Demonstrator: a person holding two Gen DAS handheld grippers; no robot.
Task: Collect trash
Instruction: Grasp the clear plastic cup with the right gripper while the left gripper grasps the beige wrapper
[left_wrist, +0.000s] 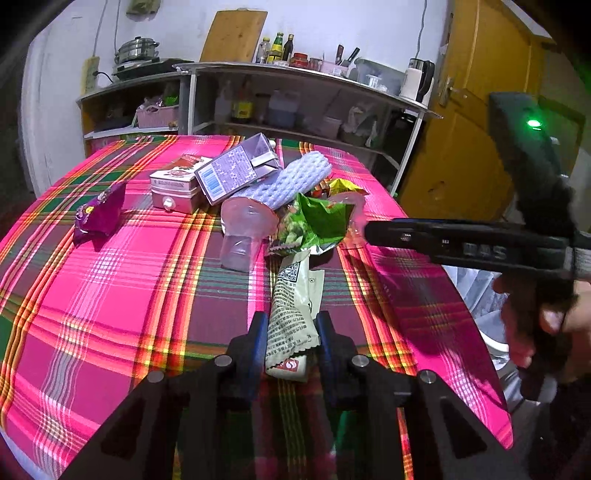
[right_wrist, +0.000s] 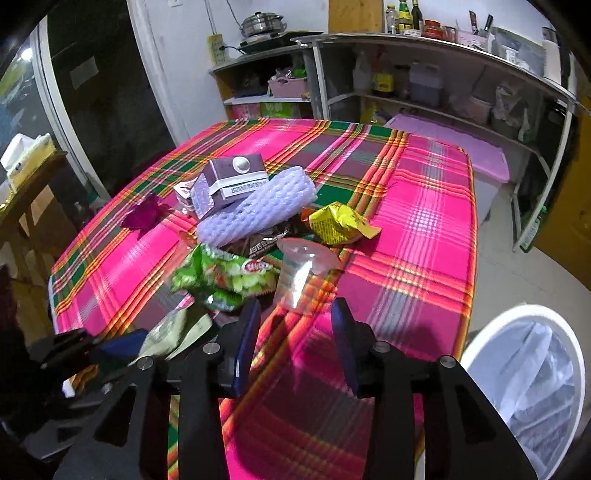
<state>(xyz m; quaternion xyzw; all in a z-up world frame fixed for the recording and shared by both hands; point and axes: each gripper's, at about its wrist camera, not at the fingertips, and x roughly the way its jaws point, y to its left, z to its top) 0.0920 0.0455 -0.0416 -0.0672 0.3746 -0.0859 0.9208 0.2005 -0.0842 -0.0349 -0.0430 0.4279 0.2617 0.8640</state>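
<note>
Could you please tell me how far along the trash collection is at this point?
Early on. The white-lined trash bin beside the table shows no trash inside. In hand: the left gripper has its jaws shut on the pale green printed wrapper. The right gripper is open, holding nothing. Left on the plaid tablecloth: purple carton, clear plastic cup, yellow wrapper, purple packet, and others.

Both the left gripper (left_wrist: 291, 332) and the right gripper (right_wrist: 295, 332) are matte black frames with triangular cut-outs, round silver bolts and blue finger pads (left_wrist: 257, 339). The right one carries a green indicator light and pale lettering; bare skin shows on the right hand (left_wrist: 554, 325).
</note>
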